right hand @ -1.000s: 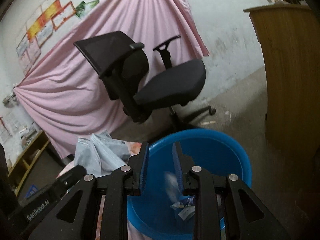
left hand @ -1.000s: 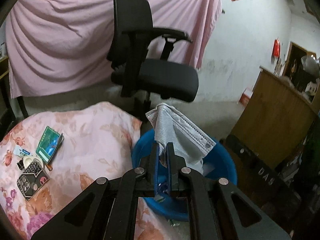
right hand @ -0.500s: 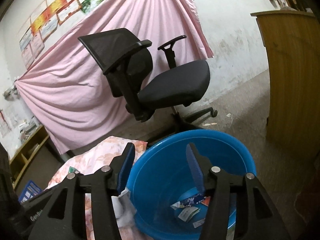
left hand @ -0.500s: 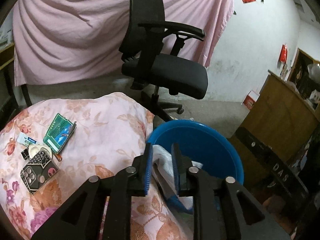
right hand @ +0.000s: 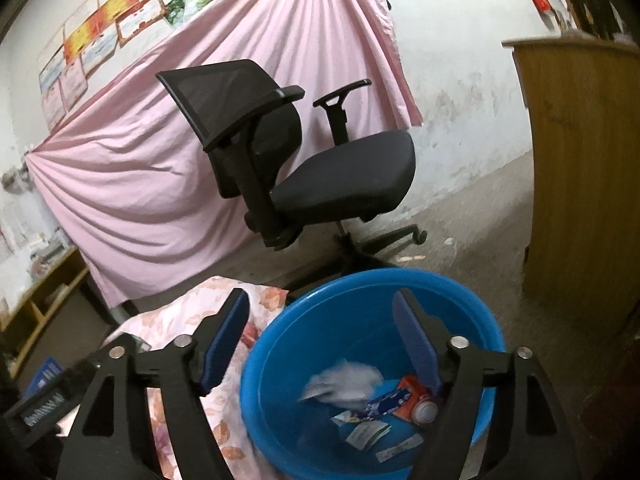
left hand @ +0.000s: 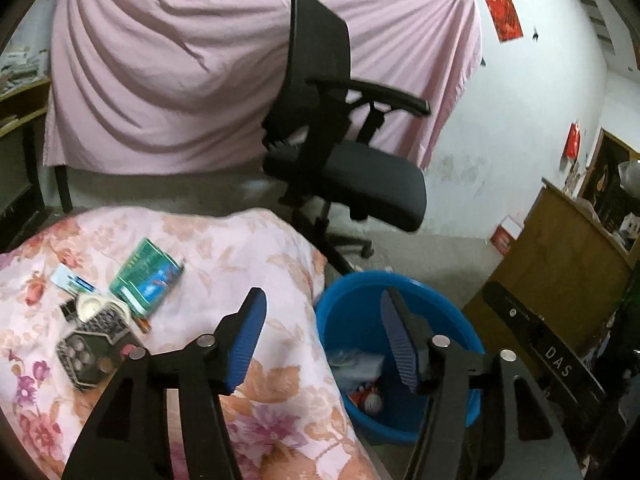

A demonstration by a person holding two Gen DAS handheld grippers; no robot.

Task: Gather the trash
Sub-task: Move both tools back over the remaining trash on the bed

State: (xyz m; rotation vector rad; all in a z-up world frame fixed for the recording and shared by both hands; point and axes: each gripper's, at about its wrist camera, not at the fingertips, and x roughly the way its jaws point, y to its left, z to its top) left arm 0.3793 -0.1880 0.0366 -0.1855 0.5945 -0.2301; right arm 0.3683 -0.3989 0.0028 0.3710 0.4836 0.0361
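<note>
Left gripper [left hand: 322,314]: jaws spread wide, nothing between the blue pads; it hangs over the bed edge where that meets the blue basin [left hand: 360,280].
Right gripper [right hand: 320,320]: also spread wide and empty, poised above the basin's near rim.
Basin: stands on the floor, touching the bed's side, in front of the office chair [left hand: 340,152].
Trash in basin: a crumpled white piece [right hand: 344,380], blurred, lies near the middle of the basin floor; beside it a blue wrapper [right hand: 384,402], an orange packet [right hand: 414,398], and small paper scraps [right hand: 366,434].
Bed [left hand: 248,268]: floral pink cover; left of the basin, well apart from it, sits a cluster of small things.
Cluster: green packet [left hand: 146,280], small white-and-blue box [left hand: 72,282], round white lid or cup [left hand: 90,306], dark phone case [left hand: 90,350]. Which of these count as trash I cannot tell for sure.
Step in hand: likely a drop-off just completed, both tools free over the basin.
Next move: probably a reach left from the basin to the cluster; the green packet lies flat on soft bedding, so the fingers need to come down astride its narrow sides and pinch without snagging the cover.
Caution: the phone case touches the lid, so a sloppy close could drag the wrong item.
</note>
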